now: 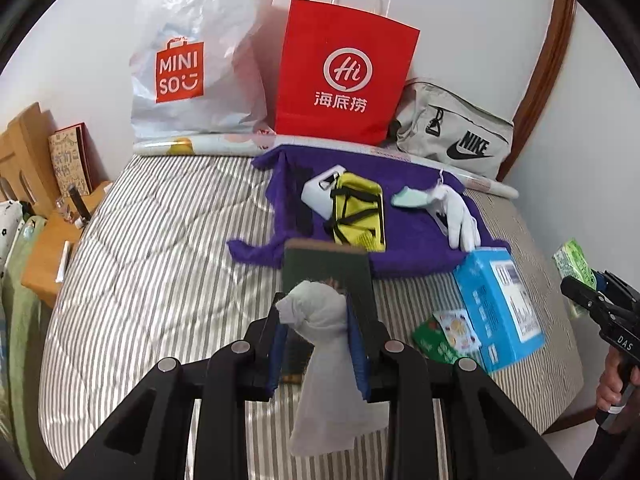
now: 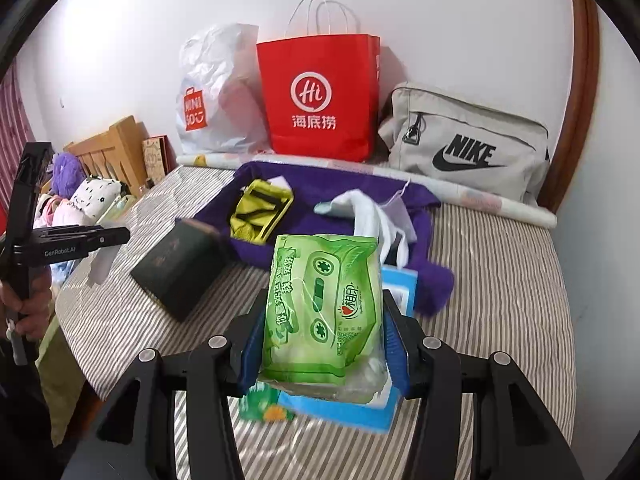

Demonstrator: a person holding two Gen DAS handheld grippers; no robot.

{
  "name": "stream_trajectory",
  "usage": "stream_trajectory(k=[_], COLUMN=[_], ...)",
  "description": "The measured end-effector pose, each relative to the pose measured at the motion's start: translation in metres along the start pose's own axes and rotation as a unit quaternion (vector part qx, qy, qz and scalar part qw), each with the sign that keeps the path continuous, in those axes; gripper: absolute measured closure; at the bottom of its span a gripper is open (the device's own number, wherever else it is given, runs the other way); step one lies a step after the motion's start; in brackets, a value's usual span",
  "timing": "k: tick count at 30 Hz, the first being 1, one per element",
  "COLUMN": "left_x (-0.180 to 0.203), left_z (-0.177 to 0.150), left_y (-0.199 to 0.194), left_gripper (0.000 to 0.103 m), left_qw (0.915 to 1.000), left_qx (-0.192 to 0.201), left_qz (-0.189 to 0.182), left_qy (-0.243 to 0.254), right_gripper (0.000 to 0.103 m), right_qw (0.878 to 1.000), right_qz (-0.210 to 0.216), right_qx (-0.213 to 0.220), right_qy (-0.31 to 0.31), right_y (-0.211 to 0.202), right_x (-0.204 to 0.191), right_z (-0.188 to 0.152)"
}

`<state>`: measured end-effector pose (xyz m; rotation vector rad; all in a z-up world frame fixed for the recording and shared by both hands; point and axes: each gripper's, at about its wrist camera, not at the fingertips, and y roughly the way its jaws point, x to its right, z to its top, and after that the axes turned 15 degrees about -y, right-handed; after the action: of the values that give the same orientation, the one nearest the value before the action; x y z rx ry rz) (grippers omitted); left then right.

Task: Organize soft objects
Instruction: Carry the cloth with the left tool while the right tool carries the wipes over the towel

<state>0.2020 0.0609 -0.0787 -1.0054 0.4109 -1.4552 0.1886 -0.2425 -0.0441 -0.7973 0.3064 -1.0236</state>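
Bed (image 1: pixel 160 220), striped cover, holding the lot. Left tool (image 1: pixel 316 344): clenched on a grey sock (image 1: pixel 320 344), which is pinched between the blue pads and hangs clear of the bed. Under it, on the cover: a dark book (image 1: pixel 328 268), hard, not part of the sorting. Purple towel (image 1: pixel 400 240), spread at the middle, appears to serve as the collecting spot; on it lie a yellow pouch (image 1: pixel 360 216) with a white item beside it, a pale green sock (image 1: pixel 412 197), and a white glove (image 1: pixel 460 216); whether the glove is one piece or two cannot be told at this angle. At the towel's near right corner: a blue box (image 1: pixel 500 304), touching the towel edge, with a small green packet (image 1: pixel 444 334) just beside it; both still off the towel. Right tool (image 2: pixel 324 320): grasping a green tissue pack (image 2: pixel 324 304), lifted above the blue box. Rear, against the wall: white plastic bag (image 1: pixel 200 52), red paper bag (image 1: pixel 344 72), grey Nike bag (image 1: pixel 456 132), untouched. Status, judged: several soft items gathered on the towel; sock and tissue pack in hand, not yet placed.
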Motion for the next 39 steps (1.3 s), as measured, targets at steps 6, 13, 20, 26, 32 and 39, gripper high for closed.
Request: stream_trajectory(k=[6,13,20,26,32,39], left_x=[0.007,0.01,0.01,0.011,0.014,0.011], left_z=[0.024,0.05,0.077,0.091,0.099,0.105], left_y=[0.017,0.043,0.076,0.111,0.136,0.165], left_gripper=[0.076,0.076,0.076,0.076,0.076,0.076], left_qw=[1.0,0.9998,0.999,0.9971,0.9957,0.9934], left_qx=[-0.003,-0.016,-0.04,-0.068,-0.083,-0.101], left_qz=[0.004,0.012,0.003,-0.004,0.0,0.013], left_qy=[0.001,0.0,-0.021,-0.035,-0.042,-0.053], right_gripper=[0.052,0.052,0.052,0.052,0.052,0.052], right_qw=[1.0,1.0,0.999,0.998,0.997,0.994], right_qz=[-0.005,-0.011,-0.022,-0.022,-0.014,0.0], right_qx=[-0.005,-0.017,-0.037,-0.051,-0.075,-0.103], right_qy=[0.006,0.02,0.029,0.026,0.03,0.025], right_y=[0.021,0.053,0.097,0.128,0.16,0.201], right_x=[0.022,0.054,0.082,0.095,0.109,0.108], right_z=[0.022,0.039,0.062,0.07,0.07,0.071])
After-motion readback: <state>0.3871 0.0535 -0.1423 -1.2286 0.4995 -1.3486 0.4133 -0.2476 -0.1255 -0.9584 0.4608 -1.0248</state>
